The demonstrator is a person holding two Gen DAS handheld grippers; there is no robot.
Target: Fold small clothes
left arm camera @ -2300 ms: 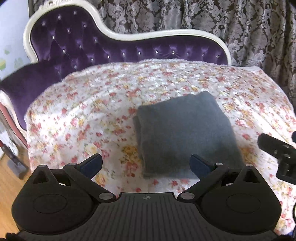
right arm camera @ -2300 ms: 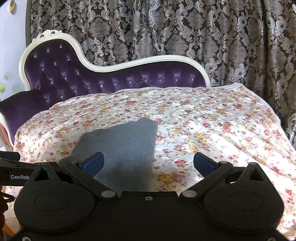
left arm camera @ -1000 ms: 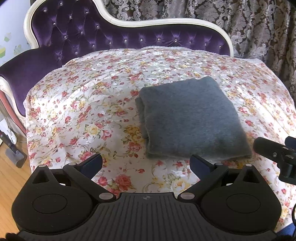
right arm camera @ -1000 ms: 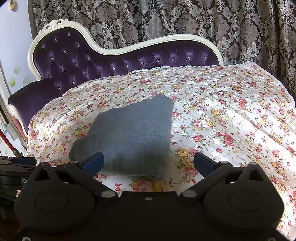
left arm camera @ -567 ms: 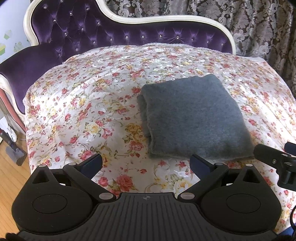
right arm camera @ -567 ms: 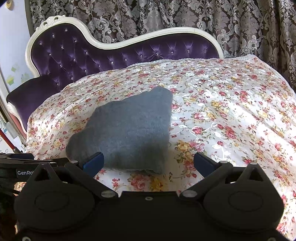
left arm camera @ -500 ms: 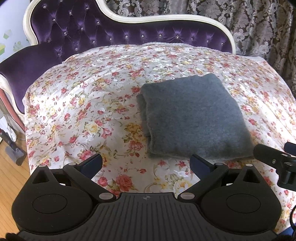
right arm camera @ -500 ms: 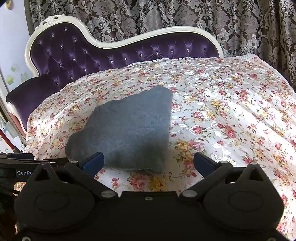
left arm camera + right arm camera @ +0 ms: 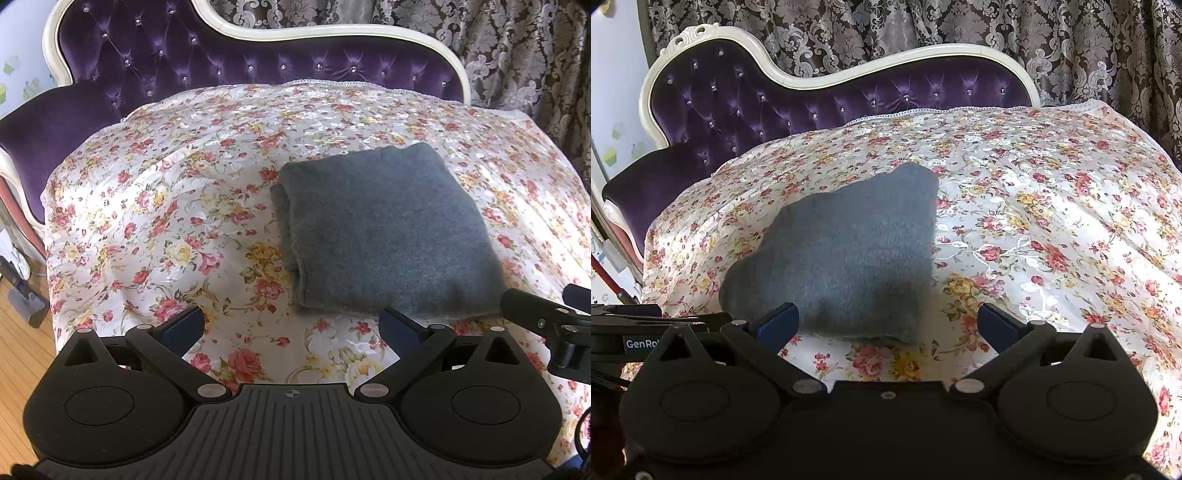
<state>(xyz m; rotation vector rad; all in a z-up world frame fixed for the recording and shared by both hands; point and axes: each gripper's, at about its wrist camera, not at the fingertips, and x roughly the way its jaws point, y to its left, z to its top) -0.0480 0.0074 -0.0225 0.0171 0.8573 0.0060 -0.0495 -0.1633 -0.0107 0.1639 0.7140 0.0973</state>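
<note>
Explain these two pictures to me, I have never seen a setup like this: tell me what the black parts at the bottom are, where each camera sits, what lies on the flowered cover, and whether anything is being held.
There is no robot here. A person holds one hand-held two-finger gripper in each hand, and each carries a wide-angle camera looking forward along its fingers. The black shape with blue-tipped fingers at the bottom of one picture is the left gripper; in the other picture it is the right gripper. Each view also catches part of the other tool at its edge.

On the flowered cover, spread over a purple tufted sofa, lies one grey garment, already folded into a neat thick rectangle.

Nothing is held. Both grippers are open, their fingers spread wide with only the cover showing between them, just short of the garment's near edge.
</note>
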